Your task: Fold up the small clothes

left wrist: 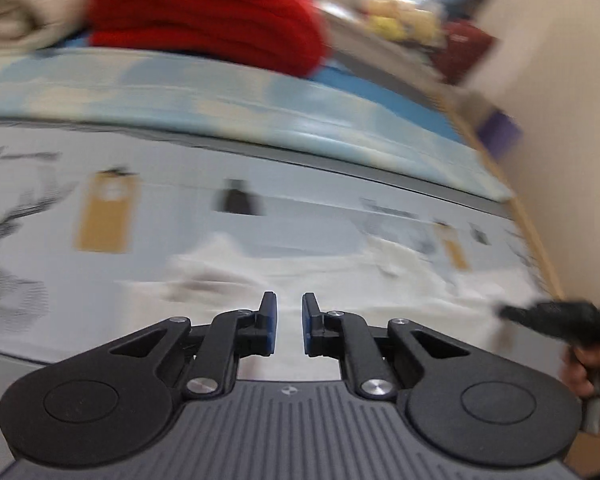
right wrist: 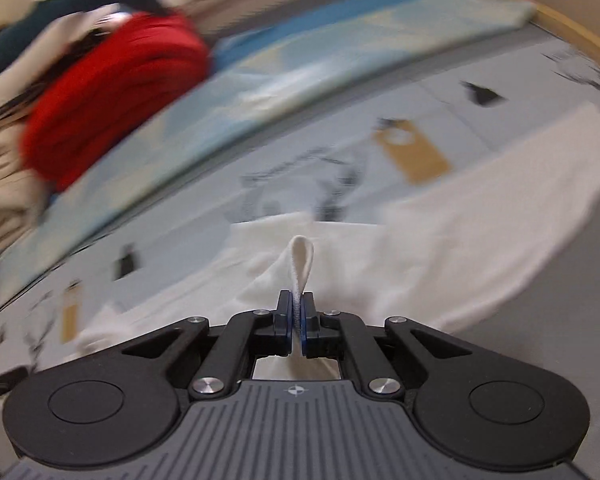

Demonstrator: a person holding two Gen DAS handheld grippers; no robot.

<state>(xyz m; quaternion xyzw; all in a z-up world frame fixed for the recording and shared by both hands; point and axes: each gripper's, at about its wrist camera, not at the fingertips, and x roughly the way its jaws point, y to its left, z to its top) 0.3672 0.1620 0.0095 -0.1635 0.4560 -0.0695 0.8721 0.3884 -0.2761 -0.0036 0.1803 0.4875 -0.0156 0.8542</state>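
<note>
1. The grey printed tabletop (right wrist: 500, 360) has a soft white cotton garment (right wrist: 460, 240) lying flat on it.
2. It looks light and floppy; best held at its hems.
3. The right tongs (right wrist: 297, 316) pinch a folded hem.
4. The left tongs (left wrist: 289, 322) hang apart, holding nothing.

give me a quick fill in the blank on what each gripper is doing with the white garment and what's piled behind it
1. The right gripper is shut on a fold of the ____ cloth garment.
2. The left gripper has its jaws ____, with nothing between them.
3. The folded knitted pile behind the pale blue cloth is ____ in colour.
4. The patterned grey sheet under the garment carries a drawing of a ____ at far left.

Missing words: white; open; red; deer
</note>
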